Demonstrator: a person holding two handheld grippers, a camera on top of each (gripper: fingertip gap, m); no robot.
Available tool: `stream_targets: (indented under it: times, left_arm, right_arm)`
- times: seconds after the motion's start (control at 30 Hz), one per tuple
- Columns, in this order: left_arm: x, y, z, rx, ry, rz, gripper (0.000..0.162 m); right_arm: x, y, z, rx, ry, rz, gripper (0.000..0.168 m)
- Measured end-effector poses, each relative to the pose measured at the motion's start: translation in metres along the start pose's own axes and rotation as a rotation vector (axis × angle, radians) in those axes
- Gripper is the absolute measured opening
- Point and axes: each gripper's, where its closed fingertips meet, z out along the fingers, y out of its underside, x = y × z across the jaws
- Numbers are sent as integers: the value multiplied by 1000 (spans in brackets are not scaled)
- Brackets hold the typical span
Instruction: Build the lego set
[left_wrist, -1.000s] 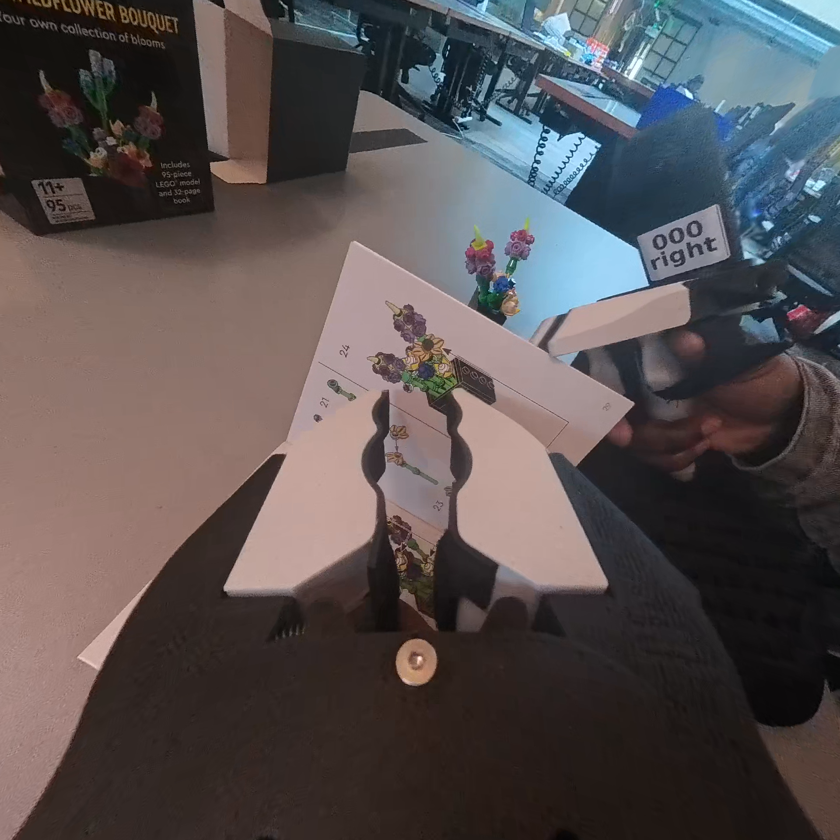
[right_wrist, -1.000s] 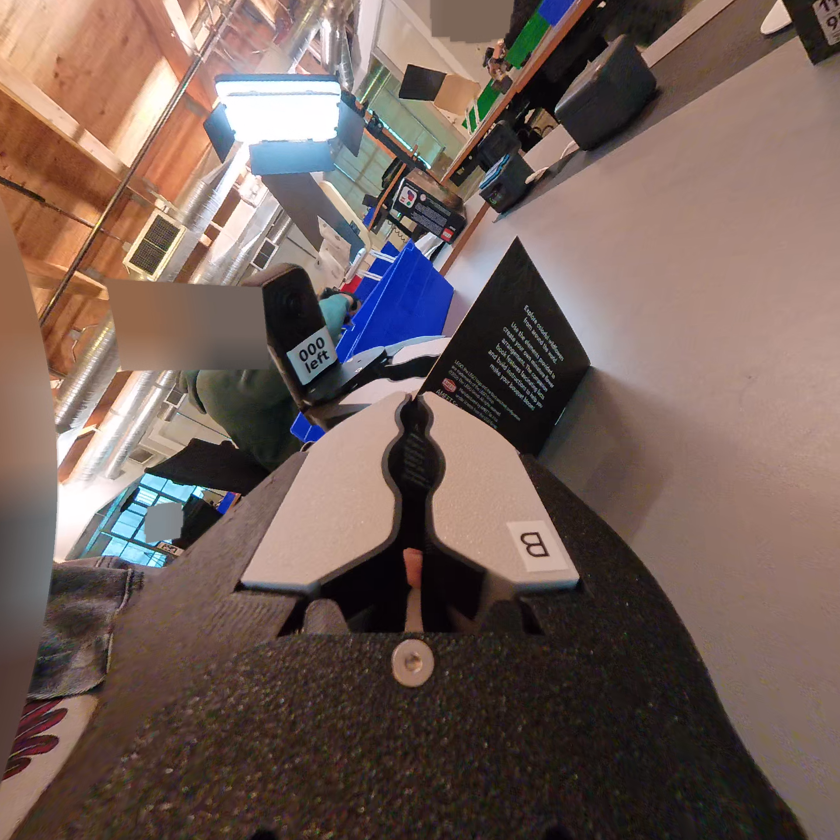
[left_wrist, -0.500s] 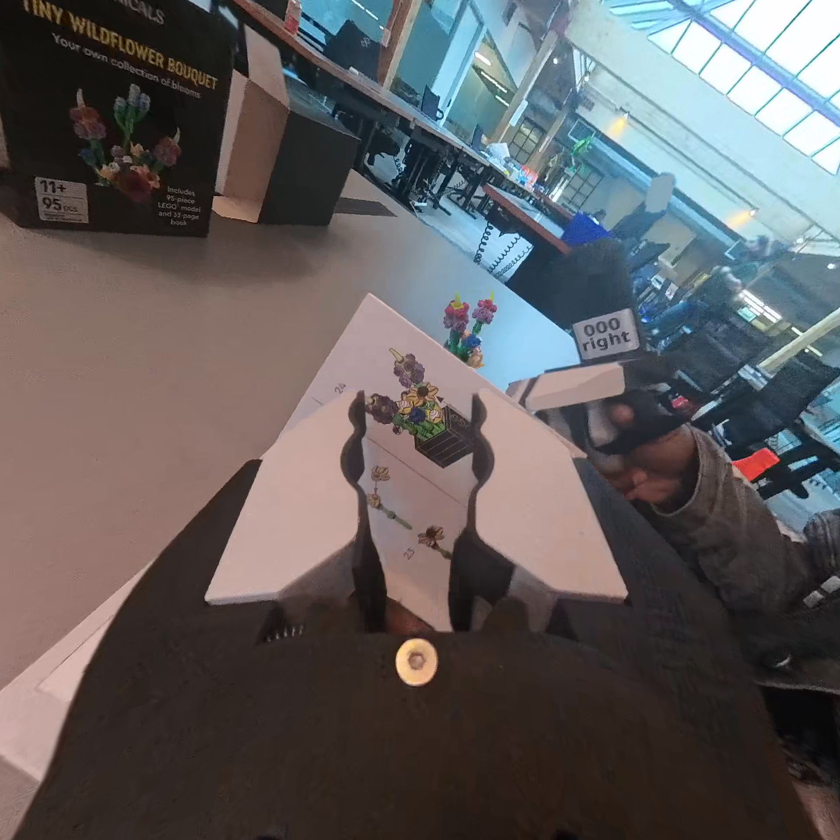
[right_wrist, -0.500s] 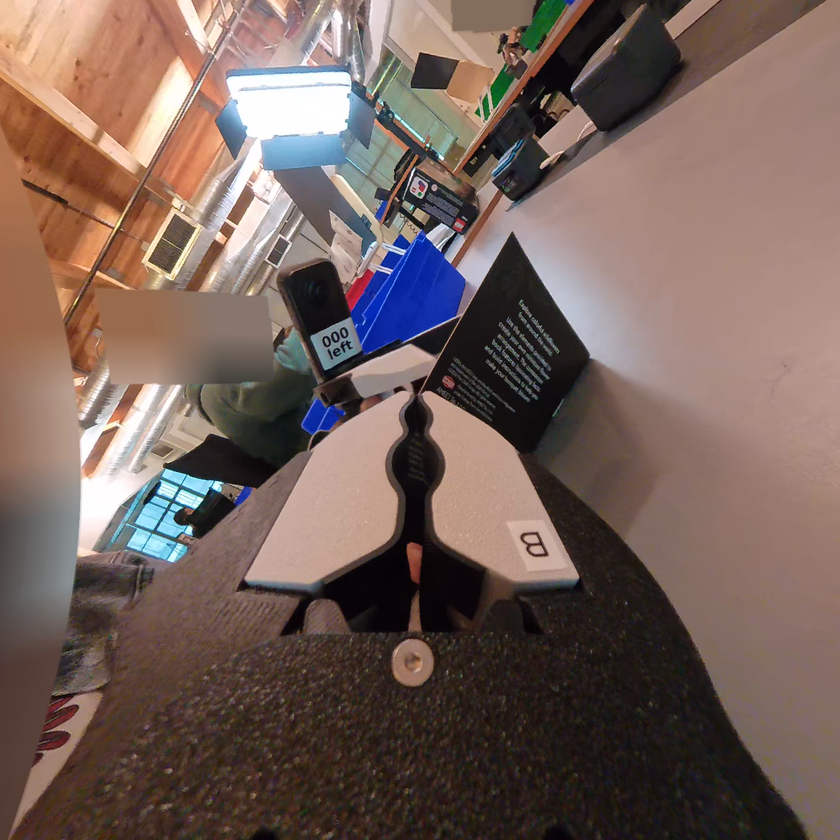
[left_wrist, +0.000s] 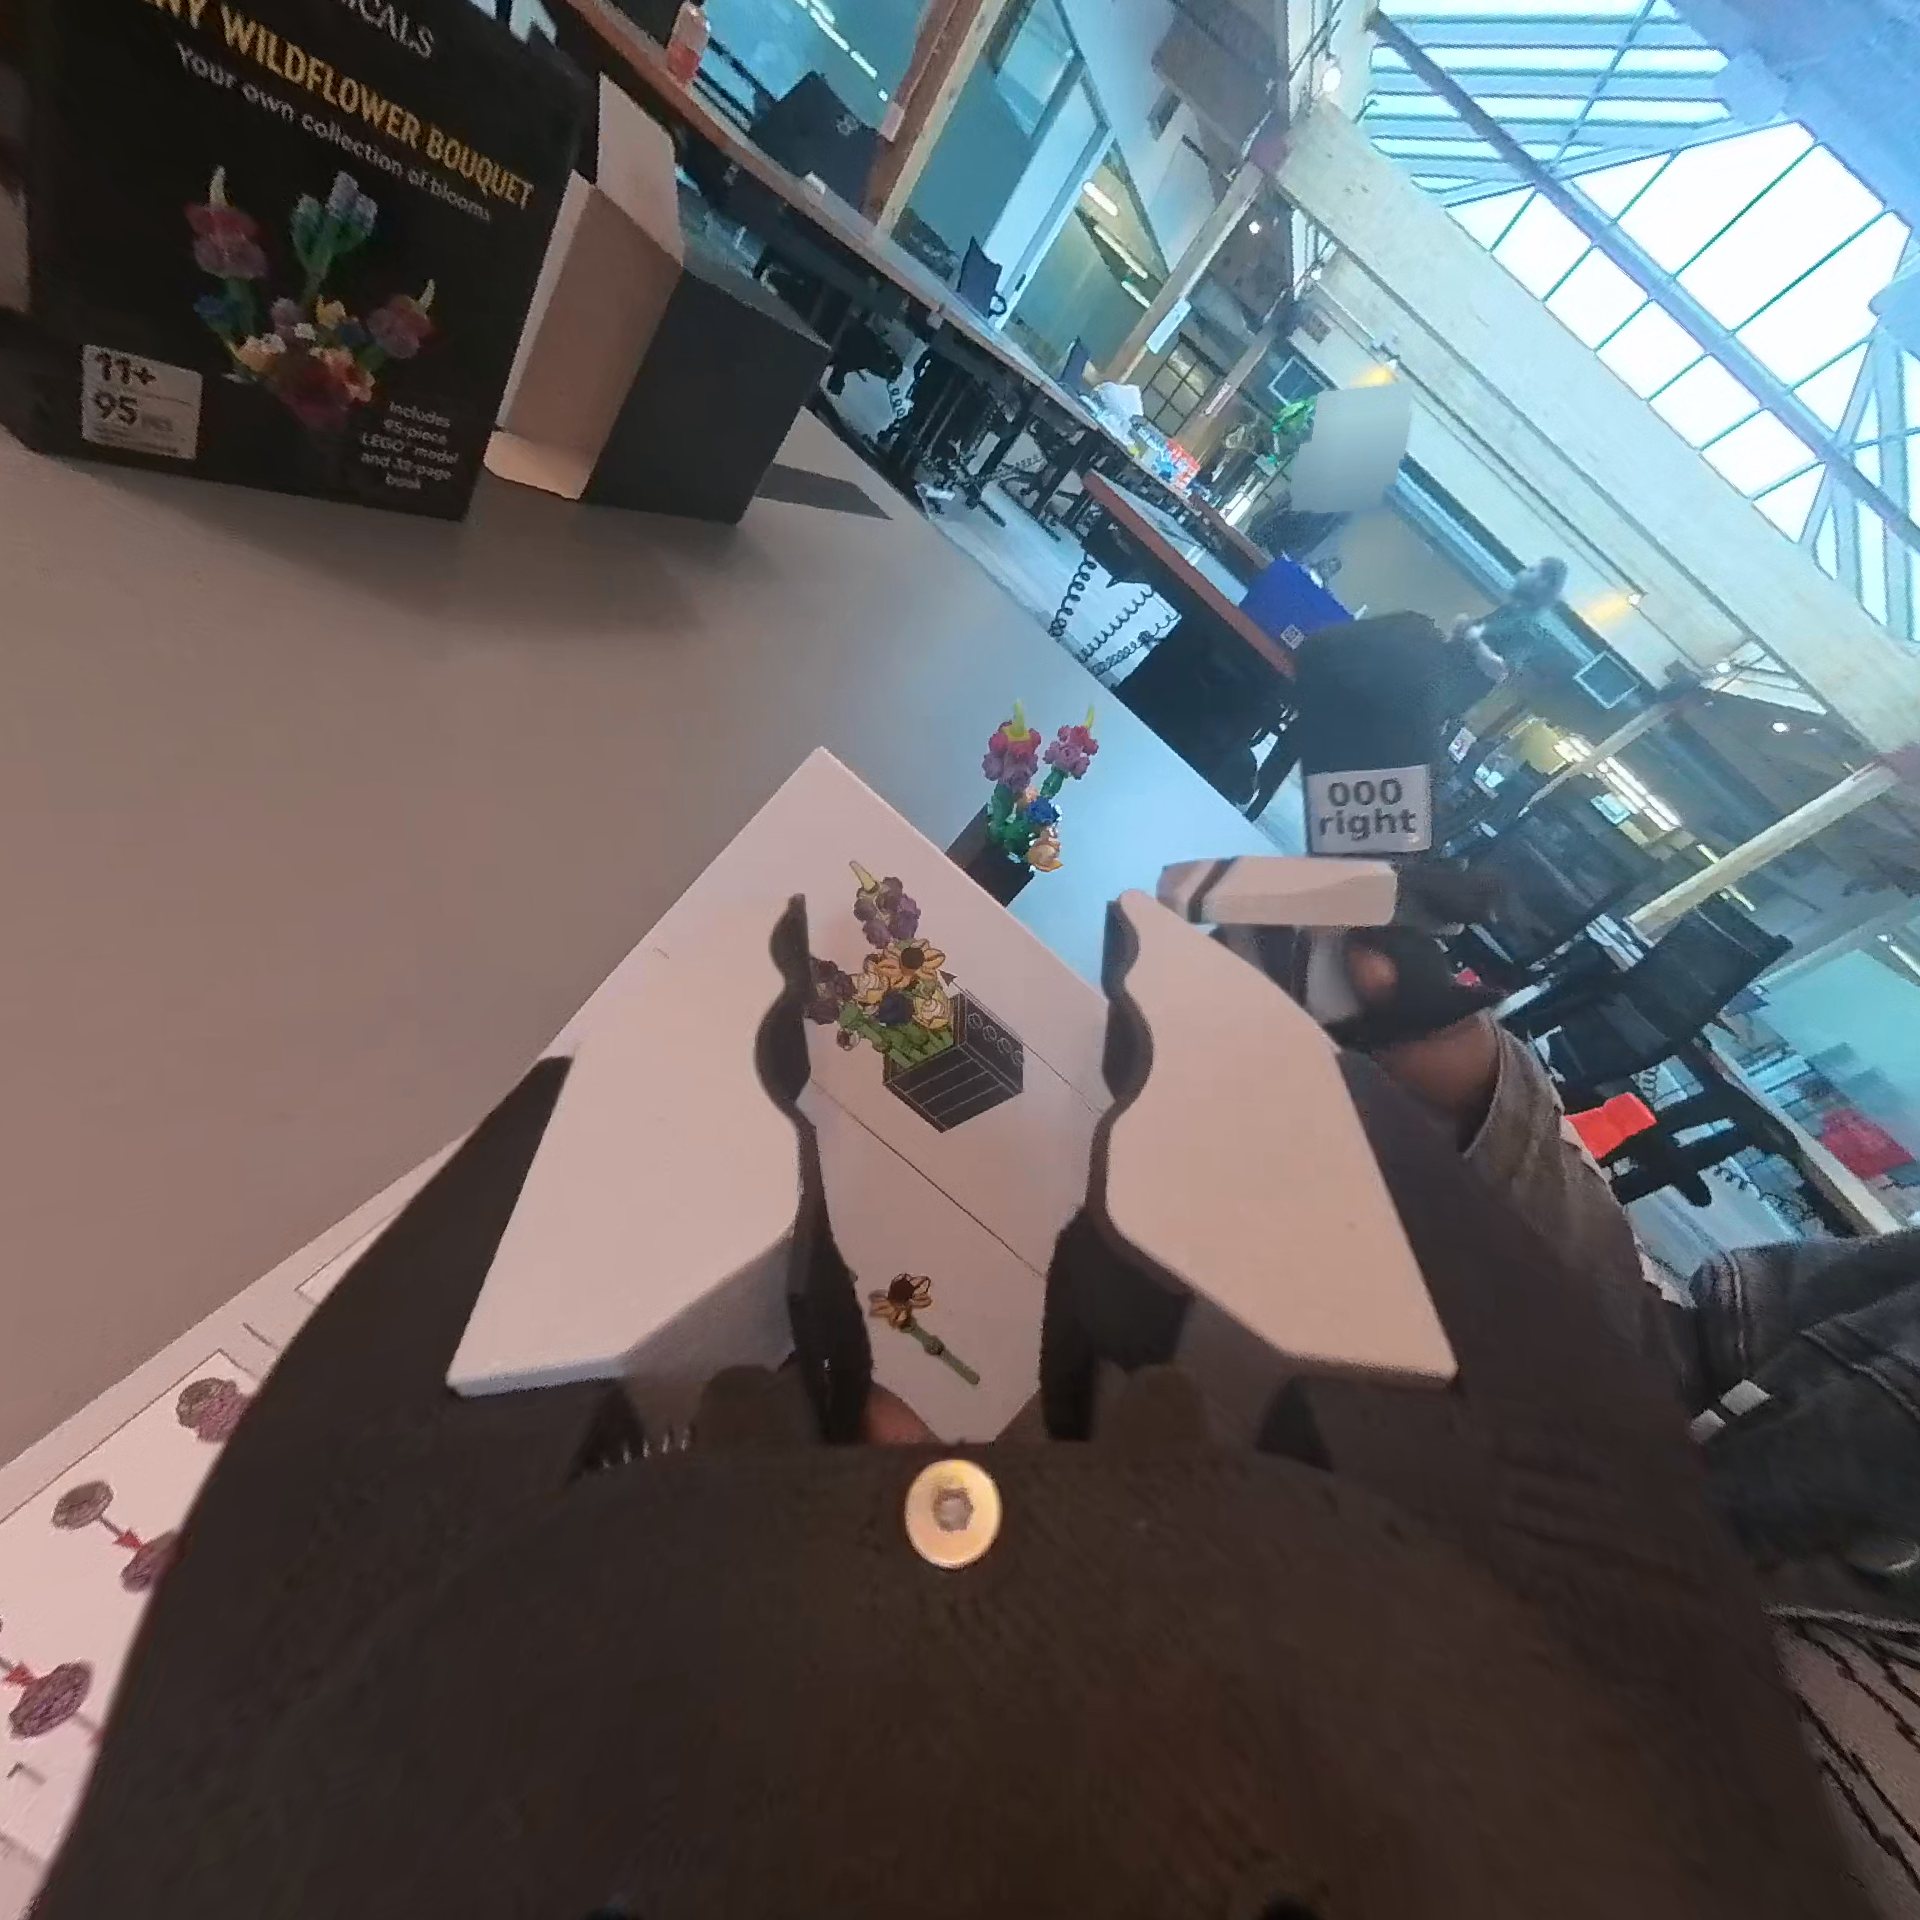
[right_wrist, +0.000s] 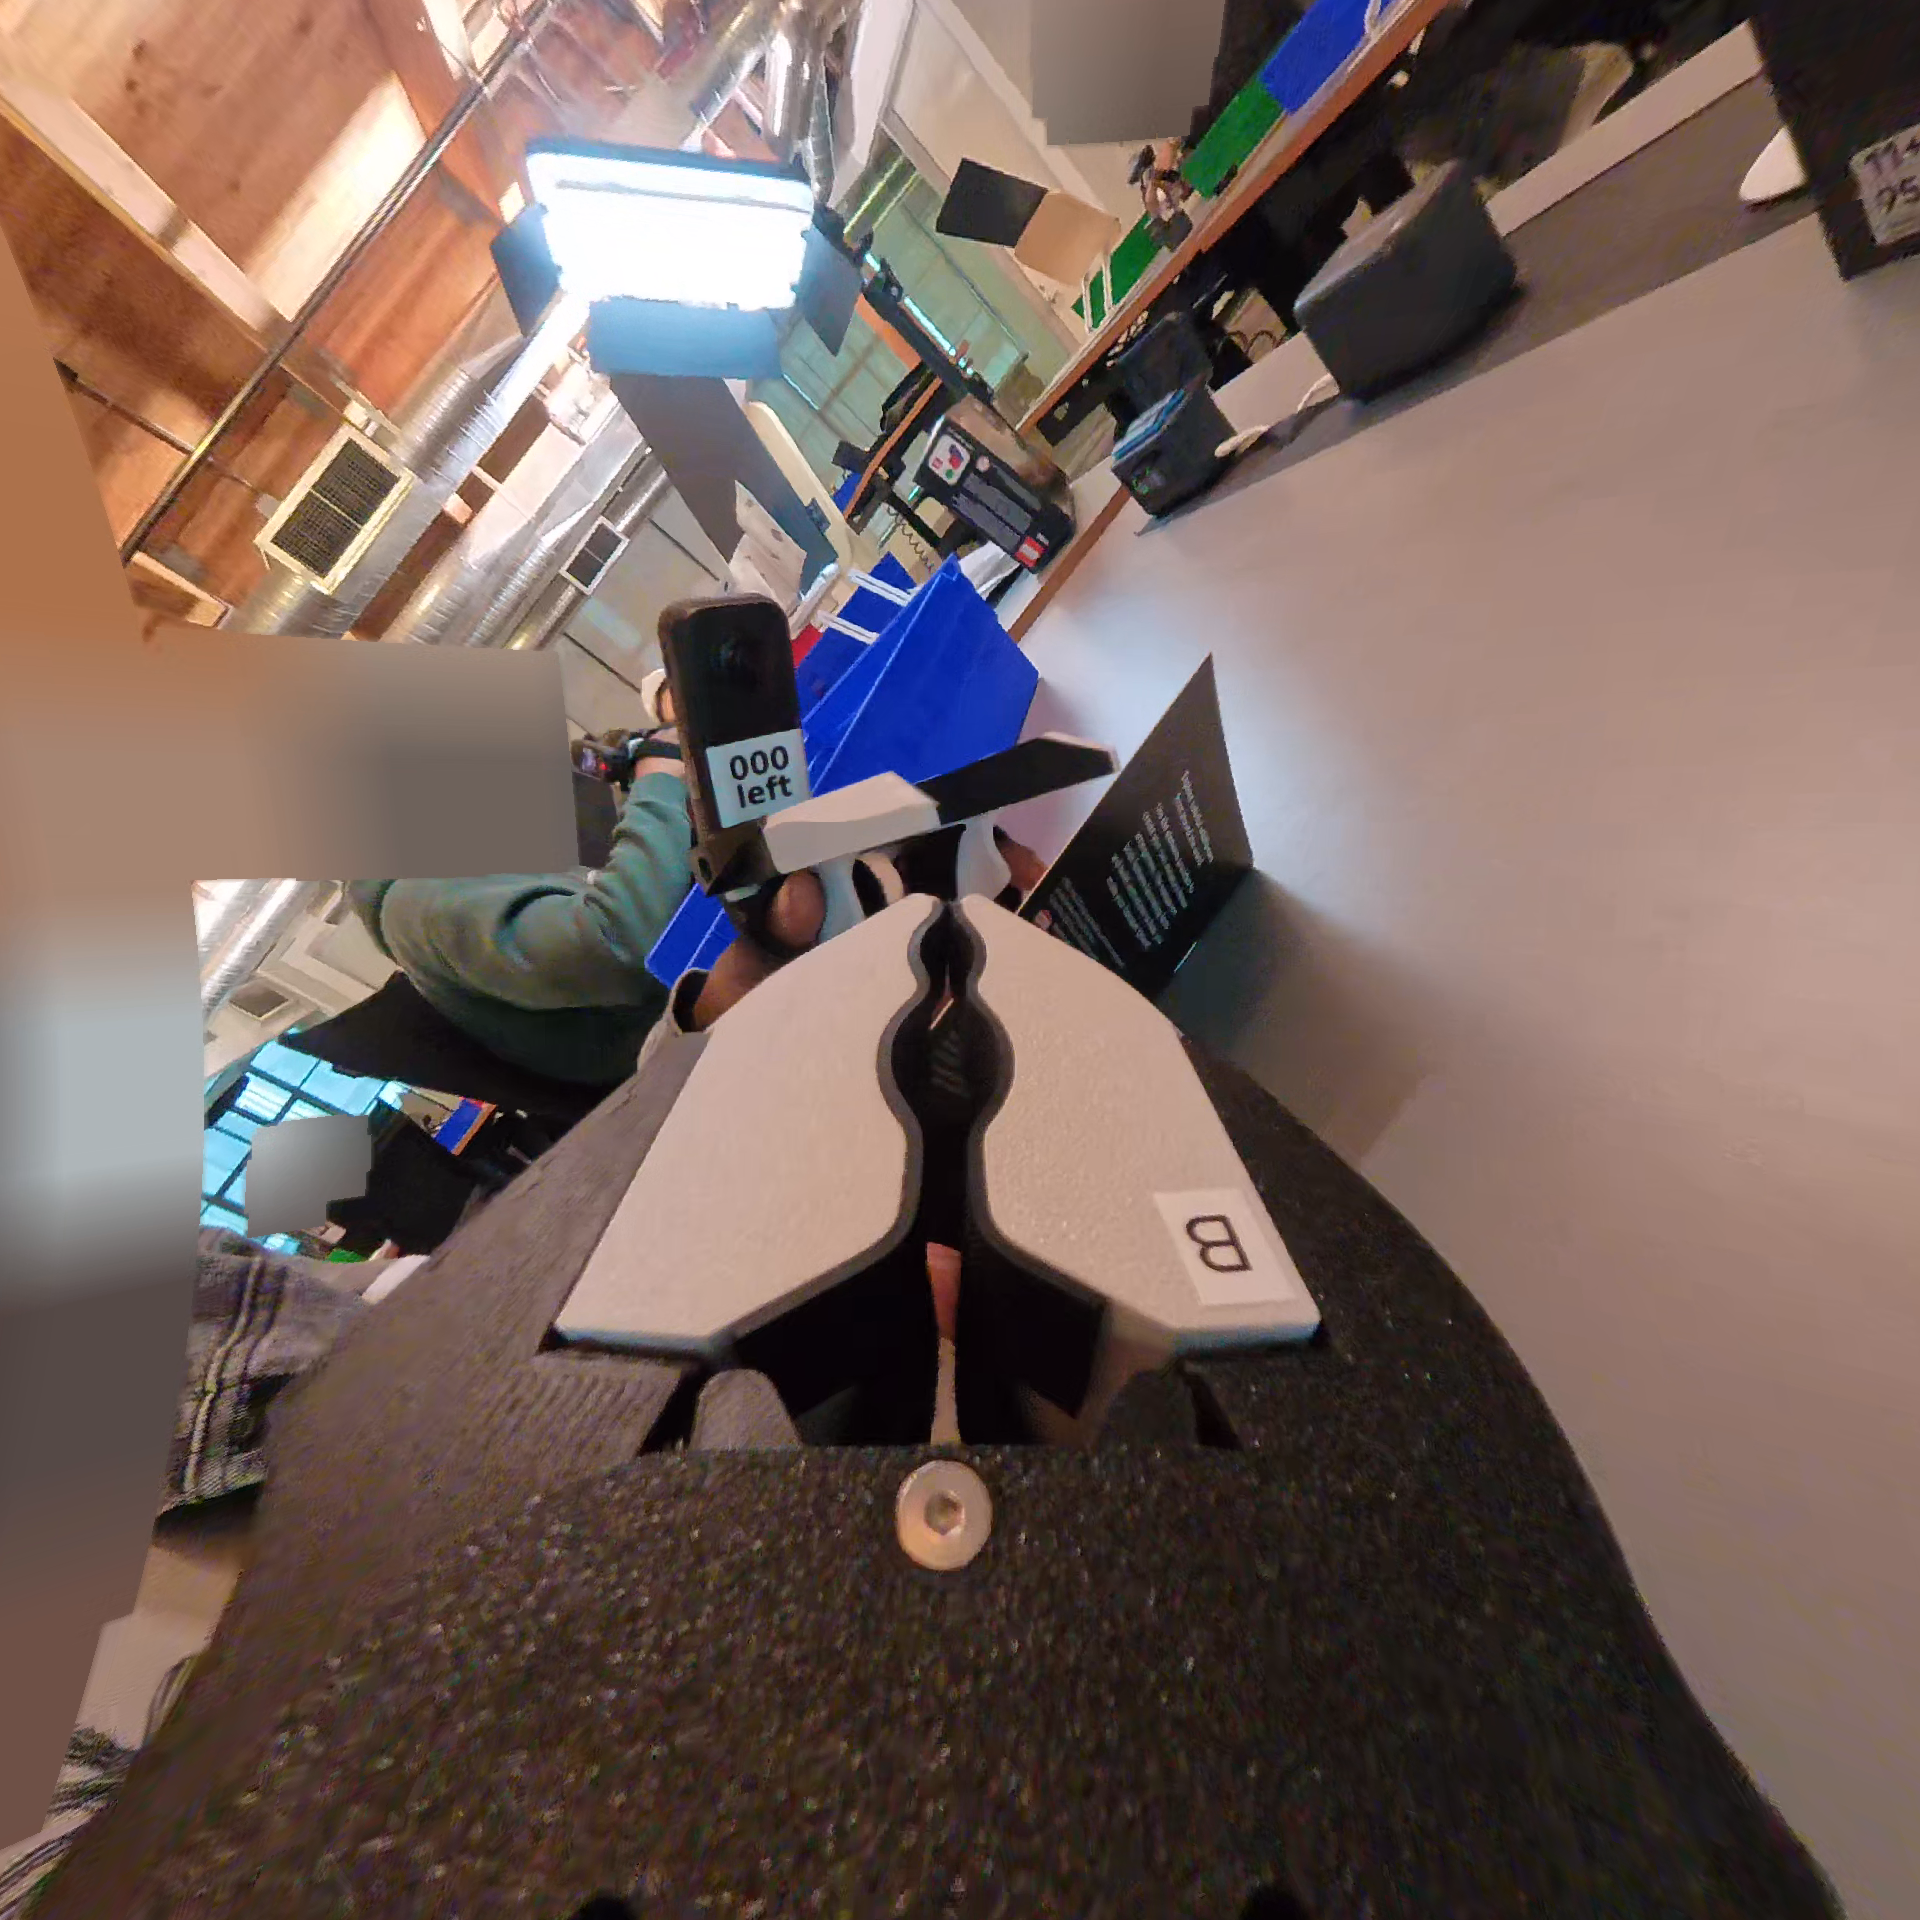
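A small lego flower bouquet (left_wrist: 1023, 800) in a black pot stands on the grey table (left_wrist: 312, 831), beyond the white instruction booklet (left_wrist: 935, 1174). My left gripper (left_wrist: 956, 925) is open and empty, hovering over the booklet's raised page. My right gripper (right_wrist: 945, 912) is shut on a thin edge of that booklet; it shows in the left wrist view (left_wrist: 1278, 894) at the page's right edge. The booklet's black cover (right_wrist: 1143, 852) stands up just beyond the right fingertips. The left gripper also shows in the right wrist view (right_wrist: 935, 810), behind that cover.
The black set box (left_wrist: 281, 260) and an open black carton (left_wrist: 665, 343) stand at the table's far left. A dark grey case (right_wrist: 1403, 281) sits far off on the table. Blue bins (right_wrist: 914, 686), desks and a person in a green sleeve (right_wrist: 520, 935) lie beyond the table's edge. My left tips are roughly 35 cm from the dark grey case (right_wrist: 1403, 281).
My left gripper's jaws have opened wider, and it has tilted up over the page. The right gripper stays shut on the booklet edge.
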Motion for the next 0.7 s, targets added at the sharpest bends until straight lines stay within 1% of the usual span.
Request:
stream_targets:
  times: [0.07,0.13,0.23,0.3,0.37,0.43,0.6,0.7]
  left_arm:
    - [-6,7,-3,-58,-42,14,54]
    - [-4,13,-3,-97,-17,6,59]
    - [-3,19,-2,-130,37,-71,71]
    - [-7,21,-1,-139,64,-149,75]
    - [-8,21,-1,-141,103,-228,76]
    - [-6,22,0,-149,145,-269,78]
    - [-4,16,-3,-109,162,-260,82]
    - [-6,8,-7,-63,144,-252,80]
  right_arm:
    - [-1,-5,-4,12,-5,-6,0]
    - [-3,-4,-4,3,-11,-9,0]
    - [-7,2,4,-43,3,-50,0]
    - [-10,8,11,-89,25,-95,0]
    - [-10,13,18,-128,52,-137,0]
    - [-9,20,25,-167,70,-166,0]
    - [-13,35,39,-217,48,-200,0]
    - [-17,28,36,-188,34,-209,0]
